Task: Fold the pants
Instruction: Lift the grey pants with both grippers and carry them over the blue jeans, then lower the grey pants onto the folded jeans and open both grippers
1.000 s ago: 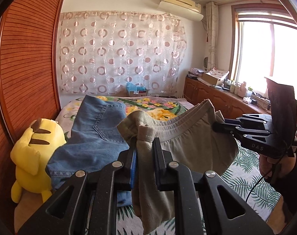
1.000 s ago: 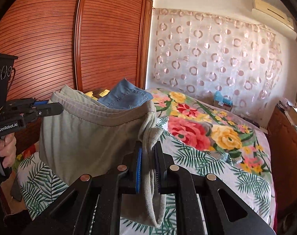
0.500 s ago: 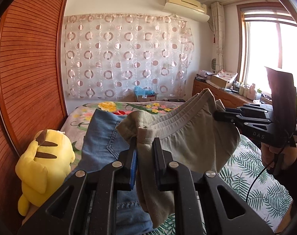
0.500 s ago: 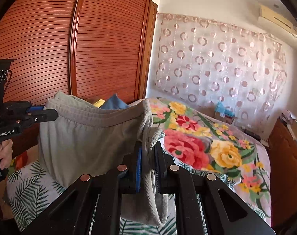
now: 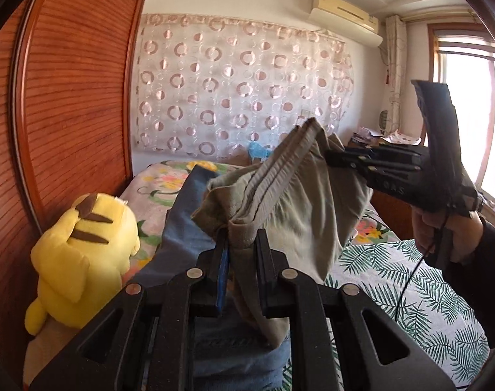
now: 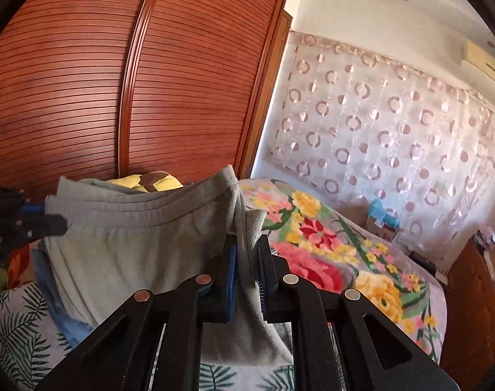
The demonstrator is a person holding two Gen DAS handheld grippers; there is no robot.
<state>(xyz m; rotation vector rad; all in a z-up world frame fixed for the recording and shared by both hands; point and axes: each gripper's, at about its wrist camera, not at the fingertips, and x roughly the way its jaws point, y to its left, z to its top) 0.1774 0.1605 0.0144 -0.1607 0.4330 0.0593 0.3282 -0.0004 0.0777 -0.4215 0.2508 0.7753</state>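
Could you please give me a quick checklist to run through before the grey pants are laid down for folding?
1. Left hand-held gripper clamped on grey pants waistband: ok.
2. Right hand-held gripper clamped on the other end: ok.
3. Waistband taut between them: not ok, it sags slightly.
4. Legs hanging untwisted: cannot tell.
5. Landing spot free: not ok, blue jeans lie beneath.
6. Yellow plush toy clear: ok.

We are in a home bedroom: a bed (image 6: 361, 260) under floral bedding, a slatted wooden wardrobe (image 6: 117, 81) at left, a circle-patterned curtain (image 5: 241, 91) far behind, a yellow plush toy (image 5: 81, 254).
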